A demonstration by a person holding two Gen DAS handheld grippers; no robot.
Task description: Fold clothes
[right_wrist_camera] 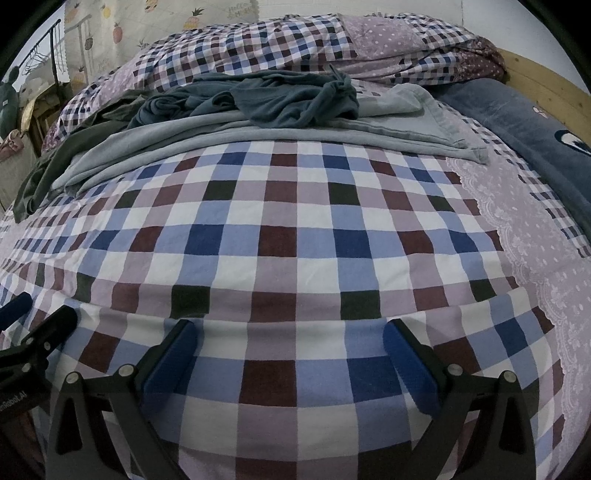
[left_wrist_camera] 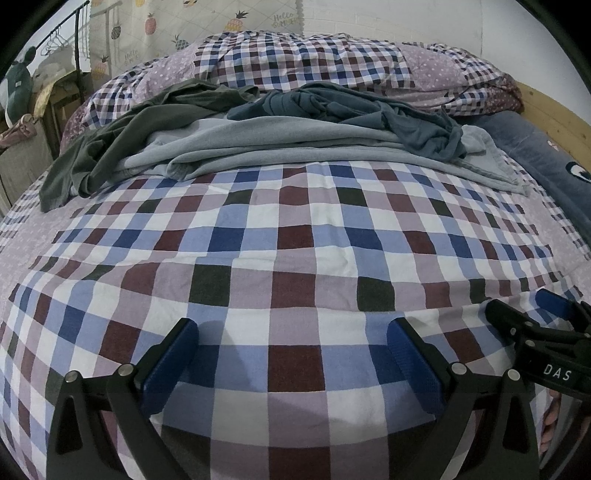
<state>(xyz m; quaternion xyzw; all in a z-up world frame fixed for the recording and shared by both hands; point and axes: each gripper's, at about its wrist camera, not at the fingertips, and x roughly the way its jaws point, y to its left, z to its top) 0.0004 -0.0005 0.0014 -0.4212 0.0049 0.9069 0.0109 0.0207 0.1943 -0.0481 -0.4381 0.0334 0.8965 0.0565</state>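
Left claw [left_wrist_camera: 291, 339] wide open, nothing between its blue pads, hovering low over the checked bedsheet [left_wrist_camera: 295, 258]. Right claw [right_wrist_camera: 290, 339] also wide open and empty, just beside the left one; its body reads "DAS" in the left view at 4 o'clock.

Clothes pile sits at 12 o'clock, well apart from both claws: light grey garment [left_wrist_camera: 295, 147] spread at the bottom, crumpled teal garment [left_wrist_camera: 369, 110] on top of it, dark olive garment [left_wrist_camera: 110, 147] trailing off toward 10 o'clock. Checked duvet [left_wrist_camera: 314, 62] bunched behind the pile. Pineapple-print curtain [left_wrist_camera: 184, 22] behind reads "Hello SUMMER". Dark blue blanket [right_wrist_camera: 535, 129] along the bed's right edge at 2 o'clock.
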